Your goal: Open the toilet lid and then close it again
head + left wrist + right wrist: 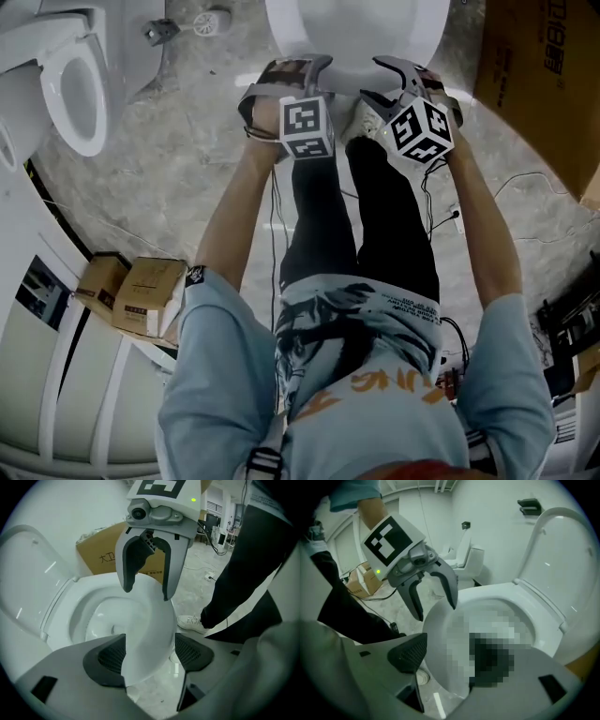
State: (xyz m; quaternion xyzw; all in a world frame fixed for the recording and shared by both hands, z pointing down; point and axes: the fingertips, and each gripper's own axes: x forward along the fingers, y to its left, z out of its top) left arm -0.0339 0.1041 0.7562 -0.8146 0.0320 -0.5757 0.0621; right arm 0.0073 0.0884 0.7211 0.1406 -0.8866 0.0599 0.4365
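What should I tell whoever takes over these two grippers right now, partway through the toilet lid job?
Left gripper: open, jaws either side of the toilet's front rim, not gripping it.
Right gripper: open, at the same front rim just beside the left one, holding nothing.
Toilet lid: raised, standing upright at the back; neither gripper touches it.
Done: the lid is open.
Left: reach up to the lid and lower it shut.
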